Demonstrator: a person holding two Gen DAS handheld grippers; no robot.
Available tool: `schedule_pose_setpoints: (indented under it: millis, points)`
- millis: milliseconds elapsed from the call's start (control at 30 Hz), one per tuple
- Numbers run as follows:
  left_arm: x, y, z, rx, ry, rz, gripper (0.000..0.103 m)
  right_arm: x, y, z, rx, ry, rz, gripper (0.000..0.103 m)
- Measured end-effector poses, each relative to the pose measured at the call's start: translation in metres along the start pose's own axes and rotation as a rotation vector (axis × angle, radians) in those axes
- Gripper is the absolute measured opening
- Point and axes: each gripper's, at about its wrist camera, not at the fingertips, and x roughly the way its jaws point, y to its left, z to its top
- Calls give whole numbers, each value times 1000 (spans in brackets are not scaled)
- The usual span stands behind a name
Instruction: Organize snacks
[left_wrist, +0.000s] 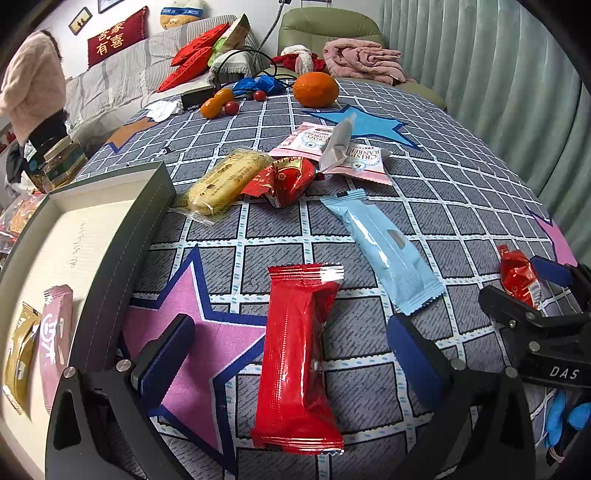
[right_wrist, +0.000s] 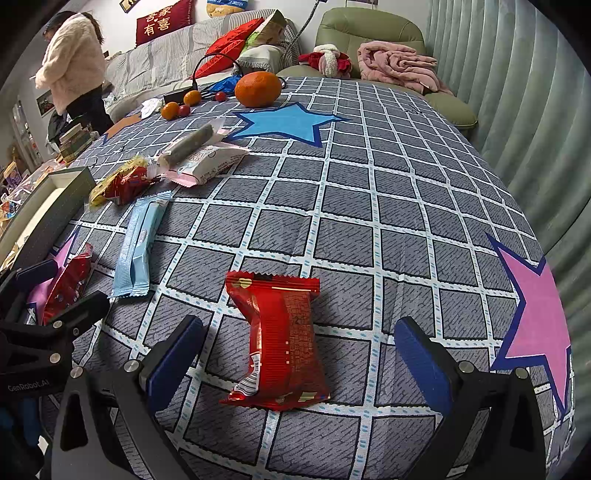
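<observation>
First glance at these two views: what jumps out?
Each open gripper frames a red packet on the checked tablecloth: the left gripper a long red packet, the right gripper a shorter red packet. A big orange sits at the far end beside a blue star. A tray at the left edge holds a pink packet and a gold one.

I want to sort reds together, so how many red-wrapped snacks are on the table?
3: a long red packet between the left gripper's fingers, a red packet before the right gripper, a red one beside the yellow biscuit pack. Others may be hidden.
</observation>
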Motion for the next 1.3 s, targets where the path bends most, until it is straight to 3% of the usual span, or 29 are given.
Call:
schedule_pose_setpoints:
  millis: [1300]
  points:
    - [-3, 0, 4, 9, 12, -5, 103, 0, 0, 0, -2, 3, 0, 103]
